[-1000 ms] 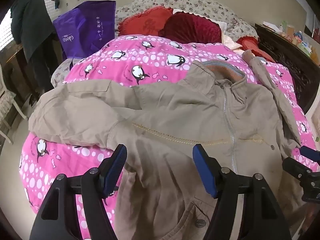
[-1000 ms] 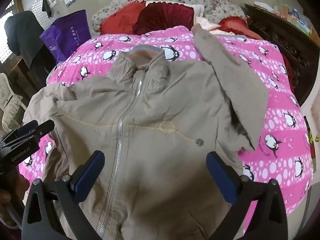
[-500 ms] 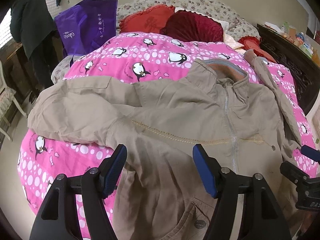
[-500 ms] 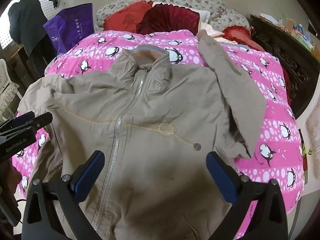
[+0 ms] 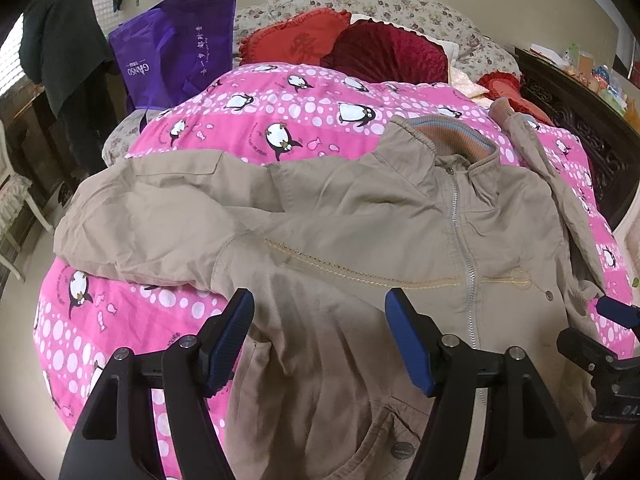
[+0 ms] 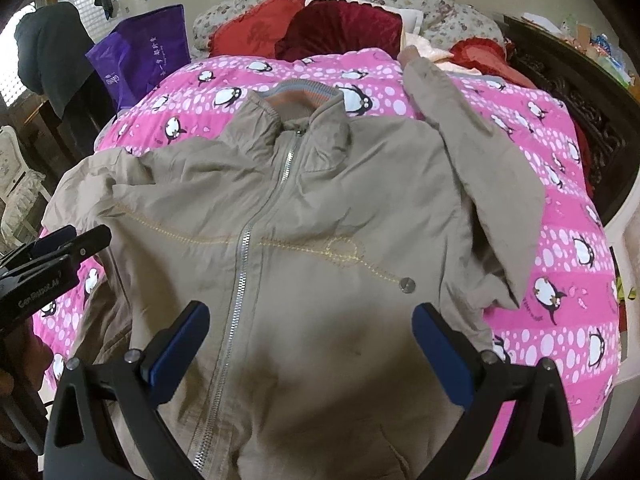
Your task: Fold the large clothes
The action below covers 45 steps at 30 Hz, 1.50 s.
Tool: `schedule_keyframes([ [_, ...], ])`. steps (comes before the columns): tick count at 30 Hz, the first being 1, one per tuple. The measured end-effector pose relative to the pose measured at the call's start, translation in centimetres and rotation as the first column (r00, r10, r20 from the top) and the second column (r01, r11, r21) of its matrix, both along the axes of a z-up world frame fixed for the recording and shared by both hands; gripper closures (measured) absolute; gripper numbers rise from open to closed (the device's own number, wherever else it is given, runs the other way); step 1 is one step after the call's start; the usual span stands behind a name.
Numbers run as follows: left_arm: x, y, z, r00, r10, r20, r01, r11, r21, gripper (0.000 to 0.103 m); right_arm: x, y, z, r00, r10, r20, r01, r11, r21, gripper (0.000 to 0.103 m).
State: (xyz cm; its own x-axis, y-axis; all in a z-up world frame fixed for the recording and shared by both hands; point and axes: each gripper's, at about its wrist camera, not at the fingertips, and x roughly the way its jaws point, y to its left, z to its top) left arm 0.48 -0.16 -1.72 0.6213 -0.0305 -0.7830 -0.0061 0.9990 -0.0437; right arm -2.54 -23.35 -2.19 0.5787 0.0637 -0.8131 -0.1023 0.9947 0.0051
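A large khaki zip-up jacket [image 5: 360,248] lies front up on a pink penguin-print quilt [image 5: 280,120]; it also shows in the right wrist view [image 6: 320,240]. Its left sleeve [image 5: 152,224] spreads out toward the bed's left edge. Its right sleeve [image 6: 472,152] lies bent up along the body toward the pillows. My left gripper [image 5: 320,336] is open and empty above the jacket's lower left side. My right gripper [image 6: 312,344] is open and empty above the lower front. Each gripper shows at the edge of the other's view.
Red cushions [image 6: 320,28] and a floral pillow [image 5: 380,4] lie at the head of the bed. A purple bag [image 5: 176,48] and a dark hanging coat [image 5: 64,40] stand on the left. A dark carved wooden frame [image 6: 592,112] runs along the right. A white chair [image 6: 16,176] stands far left.
Both grippers have drawn back and risen a little, so more of the jacket and quilt shows. Both stay open. The jacket has not moved.
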Motion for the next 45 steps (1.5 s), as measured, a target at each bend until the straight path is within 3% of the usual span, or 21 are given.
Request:
schedule_keyframes([
  [45, 0.7, 0.7, -0.9, 0.999, 0.028, -0.036, -0.029, 1.000, -0.010, 0.046, 0.7, 0.9, -1.3, 1.000, -0.016, -0.011, 0.016, 0.999, -0.034, 0.000],
])
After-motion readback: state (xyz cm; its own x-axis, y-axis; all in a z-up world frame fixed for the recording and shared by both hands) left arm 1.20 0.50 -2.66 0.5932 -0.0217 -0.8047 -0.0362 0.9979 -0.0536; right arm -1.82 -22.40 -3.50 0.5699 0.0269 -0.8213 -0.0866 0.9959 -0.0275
